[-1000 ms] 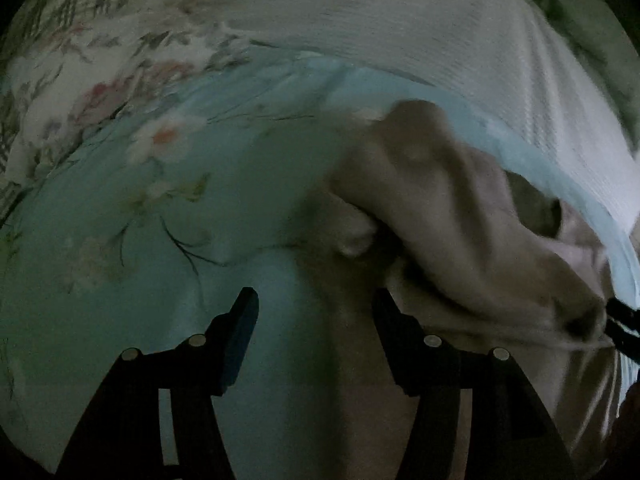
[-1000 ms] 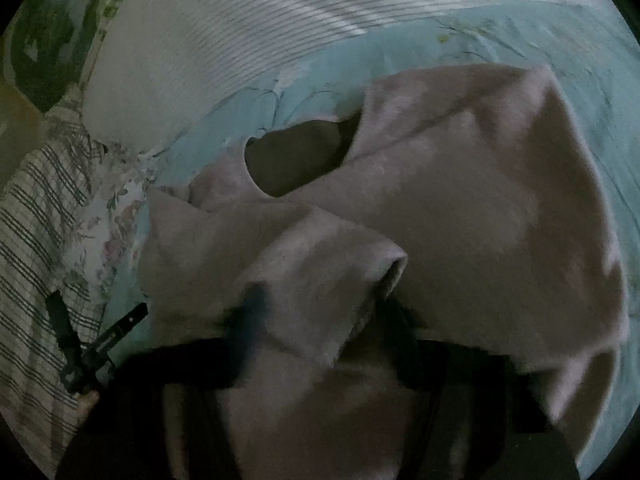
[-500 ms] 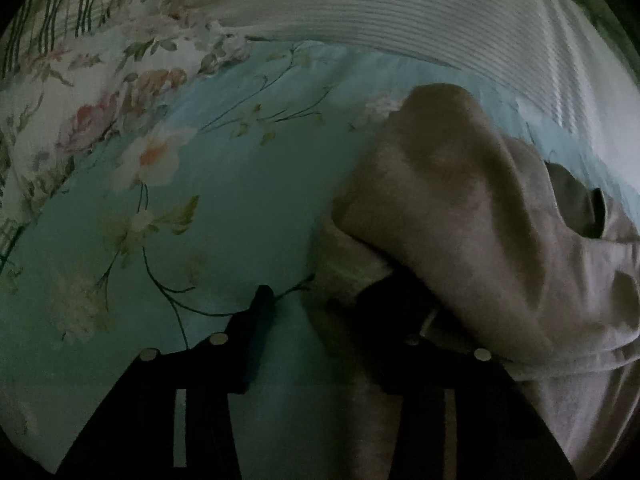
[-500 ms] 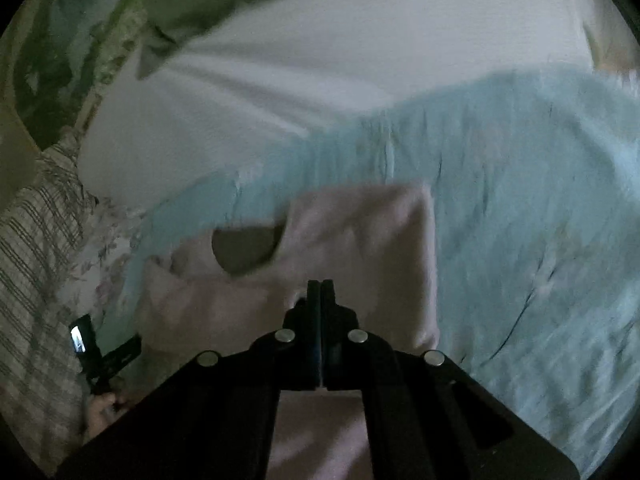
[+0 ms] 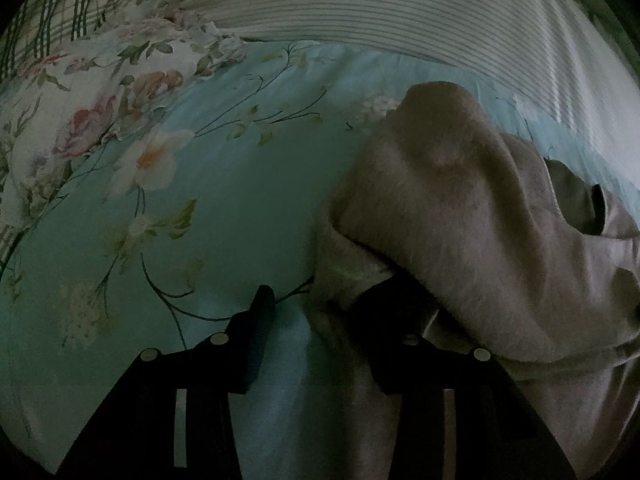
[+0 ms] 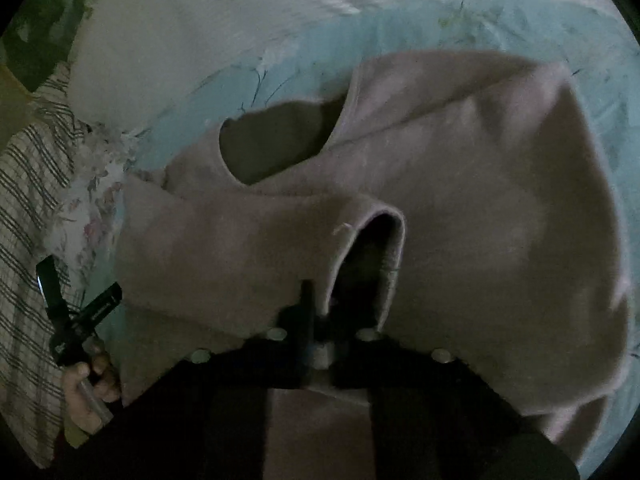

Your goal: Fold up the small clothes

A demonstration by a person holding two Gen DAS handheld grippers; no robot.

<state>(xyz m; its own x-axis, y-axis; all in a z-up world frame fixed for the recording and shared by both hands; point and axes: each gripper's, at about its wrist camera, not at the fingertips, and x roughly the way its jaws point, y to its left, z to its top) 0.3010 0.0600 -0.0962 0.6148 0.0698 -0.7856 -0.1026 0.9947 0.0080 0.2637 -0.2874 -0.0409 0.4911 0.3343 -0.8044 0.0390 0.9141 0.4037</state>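
On our left, the left gripper [image 5: 316, 308] sits with jaws wide apart, nothing pinched, right finger tucked under the pink fleece top [image 5: 460, 216] lying on the teal floral bedsheet [image 5: 192, 208]. On our right, the right gripper [image 6: 320, 312] has jaws nearly together, clamping the top's sleeve cuff [image 6: 360, 240].
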